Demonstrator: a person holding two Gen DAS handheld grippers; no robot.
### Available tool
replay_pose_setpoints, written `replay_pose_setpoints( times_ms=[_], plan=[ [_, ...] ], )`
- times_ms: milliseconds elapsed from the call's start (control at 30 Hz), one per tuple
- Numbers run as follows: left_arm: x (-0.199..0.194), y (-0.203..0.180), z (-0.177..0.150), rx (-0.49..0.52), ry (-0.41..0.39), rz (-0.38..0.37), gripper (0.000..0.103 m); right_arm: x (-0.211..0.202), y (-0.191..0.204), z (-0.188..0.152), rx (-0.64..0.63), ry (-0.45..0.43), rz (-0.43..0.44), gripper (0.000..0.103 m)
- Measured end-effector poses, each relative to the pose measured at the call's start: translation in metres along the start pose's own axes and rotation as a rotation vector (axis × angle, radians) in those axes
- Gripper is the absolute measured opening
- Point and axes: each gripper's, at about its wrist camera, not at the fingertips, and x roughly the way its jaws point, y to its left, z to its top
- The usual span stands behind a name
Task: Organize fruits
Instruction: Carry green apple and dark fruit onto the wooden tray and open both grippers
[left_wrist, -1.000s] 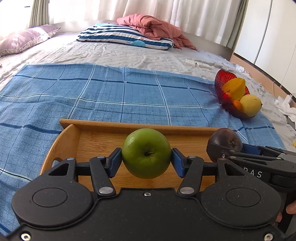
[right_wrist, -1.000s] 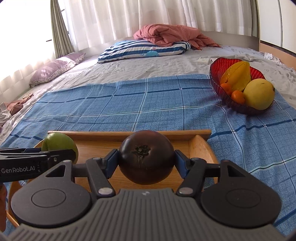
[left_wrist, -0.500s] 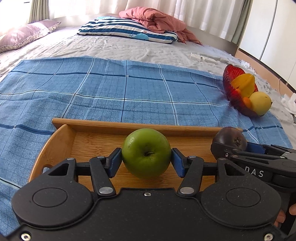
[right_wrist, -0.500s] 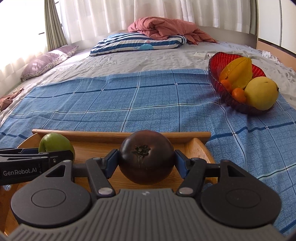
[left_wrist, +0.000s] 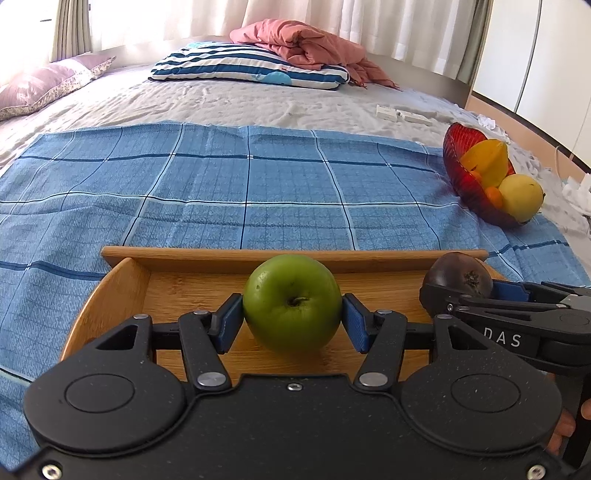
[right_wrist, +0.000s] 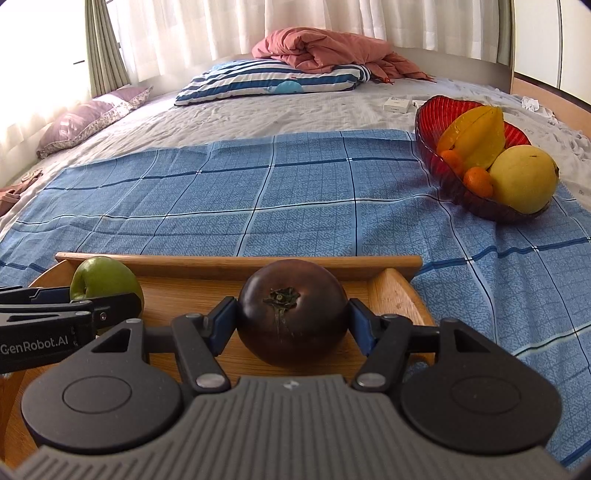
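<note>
Two fruits over a wooden tray (left_wrist: 122, 291), glossy green apple (left_wrist: 291, 302) clamped in left tool (left_wrist: 291, 323), dark purple-brown round fruit (right_wrist: 291, 312) with dried calyx clamped in right tool (right_wrist: 291, 325).

This is a bedroom in someone's home. A wide bed (right_wrist: 295, 110) fills most of the view, its grey sheet rumpled. At the upper centre lies a blue-and-white striped pillow (right_wrist: 273, 83) with a bundled pink quilt (right_wrist: 332, 50) behind it, and a mauve pillow (right_wrist: 92, 122) sits at the upper left. Pale curtains (right_wrist: 258, 26) hang along the top, bright with daylight. White wardrobe doors (left_wrist: 532, 55) stand at the upper right.
</note>
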Motion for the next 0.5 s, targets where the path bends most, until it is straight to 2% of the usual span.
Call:
replay_pose_setpoints(
  times_ms=[500],
  plan=[
    [-0.0001, 0.0003, -0.0012, 0.012, -0.012, -0.003, 0.056, -0.0002, 0.0029, 0.0007, -0.02, 0.004, -0.006, 0.068]
  ],
)
